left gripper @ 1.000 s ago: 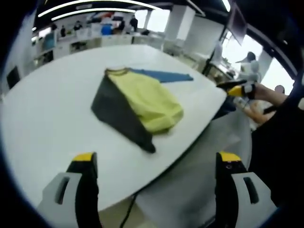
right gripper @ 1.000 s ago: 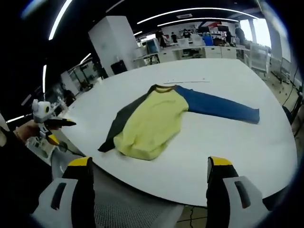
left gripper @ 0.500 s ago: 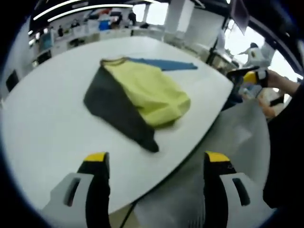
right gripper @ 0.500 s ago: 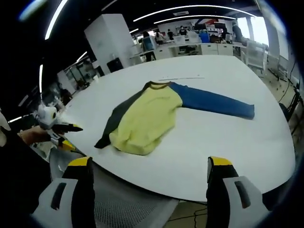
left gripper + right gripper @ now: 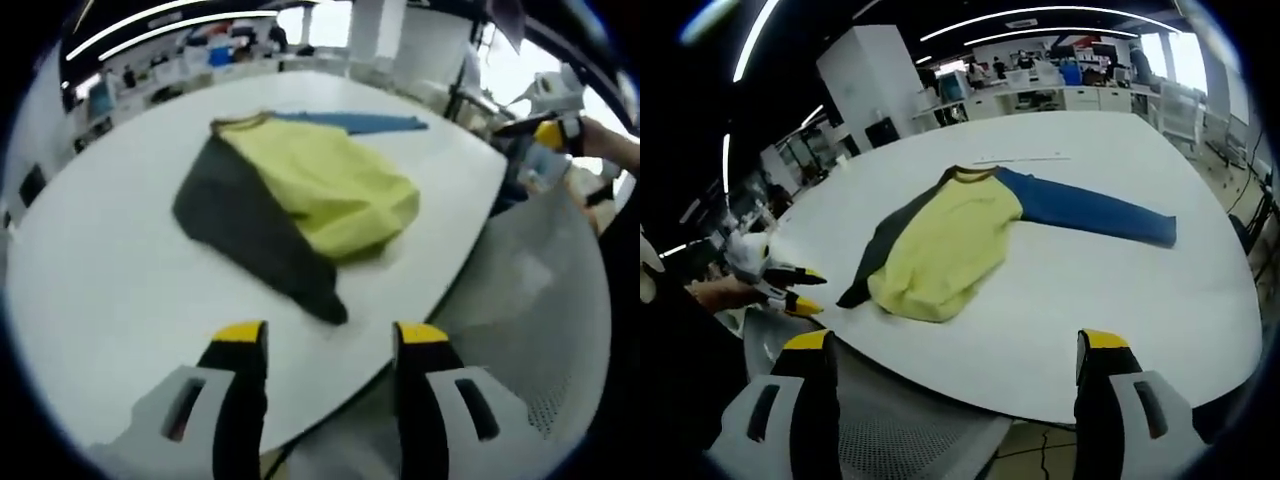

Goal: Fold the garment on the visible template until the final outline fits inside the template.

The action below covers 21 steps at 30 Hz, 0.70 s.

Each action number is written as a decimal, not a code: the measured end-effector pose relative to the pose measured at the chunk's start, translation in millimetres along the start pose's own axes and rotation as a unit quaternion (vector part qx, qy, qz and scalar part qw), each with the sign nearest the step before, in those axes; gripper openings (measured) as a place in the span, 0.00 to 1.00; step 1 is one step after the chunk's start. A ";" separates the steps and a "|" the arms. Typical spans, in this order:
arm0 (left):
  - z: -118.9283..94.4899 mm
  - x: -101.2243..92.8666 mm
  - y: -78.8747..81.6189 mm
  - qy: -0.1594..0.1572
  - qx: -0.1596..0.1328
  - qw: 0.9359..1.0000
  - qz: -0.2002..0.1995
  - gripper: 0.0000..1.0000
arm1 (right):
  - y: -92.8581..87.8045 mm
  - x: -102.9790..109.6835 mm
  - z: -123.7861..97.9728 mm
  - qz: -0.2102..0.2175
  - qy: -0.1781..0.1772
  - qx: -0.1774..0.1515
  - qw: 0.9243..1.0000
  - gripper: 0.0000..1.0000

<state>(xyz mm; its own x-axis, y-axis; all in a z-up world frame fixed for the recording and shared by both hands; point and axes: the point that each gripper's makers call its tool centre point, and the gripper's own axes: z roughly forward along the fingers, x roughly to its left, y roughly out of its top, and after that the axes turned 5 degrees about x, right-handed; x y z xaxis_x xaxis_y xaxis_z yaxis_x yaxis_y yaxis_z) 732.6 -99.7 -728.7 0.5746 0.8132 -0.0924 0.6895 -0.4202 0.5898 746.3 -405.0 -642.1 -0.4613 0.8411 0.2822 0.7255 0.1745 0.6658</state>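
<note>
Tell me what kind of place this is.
Probably an open-plan office or lab: a big white table holding a garment, desks with people at the far wall, and long ceiling strip lights.

The left gripper [image 5: 325,345] with yellow tips is closer to the white round table [image 5: 90,270] now than a second ago. Its two jaws stand nearer to each other than before, with a smaller gap between them. They sit just by the tip of the dark grey sleeve [image 5: 262,245] of the yellow, grey and blue shirt [image 5: 320,185]. In the right gripper view, the left gripper [image 5: 800,290] is lower and nearer the table [image 5: 1120,300] edge, close to the grey sleeve [image 5: 875,262] tip.
</note>
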 end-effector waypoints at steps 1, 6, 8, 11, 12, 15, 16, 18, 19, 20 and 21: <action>1.3 0.0 -0.4 0.002 0.000 1.000 0.000 0.41 | 0.0 -0.7 0.5 0.001 0.000 0.001 1.000 0.99; 10.7 -2.9 -3.5 0.010 0.008 1.000 0.008 0.32 | -0.1 -2.5 2.3 0.000 0.002 0.004 1.000 0.99; 14.0 -2.9 -4.0 0.014 0.009 1.000 0.010 0.28 | -0.1 -3.0 3.1 -0.001 0.003 0.005 1.000 0.99; 19.0 -1.7 -4.8 0.020 0.010 1.000 0.010 0.22 | -0.3 -2.9 4.1 -0.002 0.004 0.006 1.000 0.99; 19.9 -1.4 -4.7 0.020 0.010 1.000 0.009 0.21 | -0.5 -2.7 4.4 -0.002 0.005 0.007 1.000 0.99; 22.1 -3.2 -3.3 0.021 0.008 1.000 0.011 0.20 | -1.1 -3.1 4.5 -0.003 0.005 0.009 1.000 0.99; 23.4 -4.0 -3.3 0.022 0.009 1.000 0.014 0.19 | -1.4 -3.4 4.4 -0.002 0.005 0.009 1.000 0.99; 26.0 -4.3 -3.5 0.023 0.009 1.000 0.014 0.18 | -2.2 -4.7 4.3 0.000 0.004 0.009 1.000 0.99; 27.2 -4.1 -3.6 0.025 0.009 1.000 0.014 0.18 | -2.8 -5.6 4.2 0.000 0.004 0.010 1.000 0.99; 28.9 -3.8 -3.7 0.026 0.010 0.999 0.015 0.17 | -3.1 -5.9 4.0 0.001 0.004 0.011 1.000 0.99; 31.2 -3.2 -4.0 0.028 0.011 0.999 0.018 0.16 | -3.5 -6.4 3.9 0.001 0.004 0.010 1.000 0.99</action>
<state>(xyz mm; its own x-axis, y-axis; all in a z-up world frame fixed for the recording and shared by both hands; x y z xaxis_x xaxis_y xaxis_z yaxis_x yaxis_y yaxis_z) 741.8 -113.2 -755.8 0.5731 0.8191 -0.0260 0.6789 -0.4568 0.5748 748.7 -409.0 -648.9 -0.4635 0.8379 0.2885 0.7367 0.1834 0.6509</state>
